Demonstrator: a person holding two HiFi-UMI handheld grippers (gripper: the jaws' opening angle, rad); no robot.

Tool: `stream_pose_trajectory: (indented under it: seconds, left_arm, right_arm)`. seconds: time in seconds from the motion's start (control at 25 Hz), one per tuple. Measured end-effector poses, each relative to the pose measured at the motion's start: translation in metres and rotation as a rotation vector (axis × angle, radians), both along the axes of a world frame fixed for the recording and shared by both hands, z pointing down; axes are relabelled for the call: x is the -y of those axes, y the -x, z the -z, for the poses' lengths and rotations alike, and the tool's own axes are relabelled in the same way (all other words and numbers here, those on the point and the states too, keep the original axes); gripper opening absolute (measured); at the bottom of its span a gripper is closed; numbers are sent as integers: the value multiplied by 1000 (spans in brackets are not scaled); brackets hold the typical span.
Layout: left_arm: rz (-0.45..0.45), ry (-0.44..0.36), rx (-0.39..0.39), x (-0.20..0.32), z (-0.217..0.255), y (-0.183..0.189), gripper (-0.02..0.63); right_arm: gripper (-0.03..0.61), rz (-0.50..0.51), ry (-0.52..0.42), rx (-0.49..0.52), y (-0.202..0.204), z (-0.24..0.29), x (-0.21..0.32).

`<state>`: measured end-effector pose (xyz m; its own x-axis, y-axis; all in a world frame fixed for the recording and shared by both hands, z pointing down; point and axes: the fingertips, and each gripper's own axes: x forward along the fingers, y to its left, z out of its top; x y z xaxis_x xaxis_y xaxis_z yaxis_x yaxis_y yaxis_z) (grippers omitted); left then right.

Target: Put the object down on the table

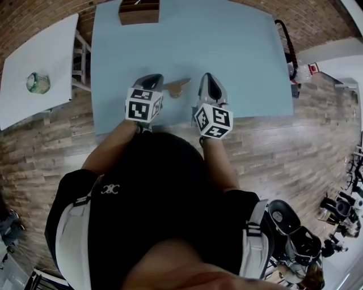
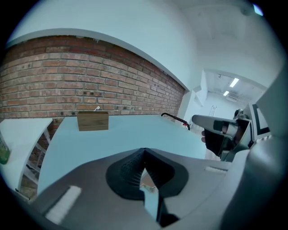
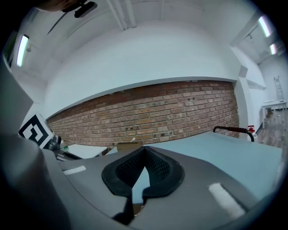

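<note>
A small brown wooden object [image 1: 178, 86] lies on the light blue table [image 1: 238, 51] near its front edge, between my two grippers. My left gripper [image 1: 153, 80] is just left of it, with the object's left end next to its tip. In the left gripper view the jaws [image 2: 144, 155] meet at their tips, and a bit of the brown object [image 2: 146, 181] shows through the gap behind them. My right gripper [image 1: 207, 80] is just right of the object. Its jaws [image 3: 145, 152] are also closed at the tips, with only table between them.
A brown wooden box [image 1: 139, 11] stands at the table's far edge. To the left is a white table [image 1: 51, 45] with a green glass item [image 1: 38, 82]. A black curved bar [image 1: 286, 42] and a bottle [image 1: 303, 71] are off the right side. A brick wall lies beyond.
</note>
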<state>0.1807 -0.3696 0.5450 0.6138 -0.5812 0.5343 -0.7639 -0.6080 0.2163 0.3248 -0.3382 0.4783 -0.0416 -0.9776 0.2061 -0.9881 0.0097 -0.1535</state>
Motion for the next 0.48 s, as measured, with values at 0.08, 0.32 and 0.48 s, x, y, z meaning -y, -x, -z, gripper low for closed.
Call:
stream_pose_trajectory:
  seconds: [0.08,0.32,0.48]
  left_arm:
    - [1,-9,-4,0,3,-2,0]
    - [19,-40,-27,1,10,-3,0]
    - [20,-39,-32,-1,11,-3,0]
  right_arm:
    - [11,-2,16,8,-2,-5,-2]
    - [12,18,28,34,0,-9,-6]
    - [12,13,42,54,0,-17,-8]
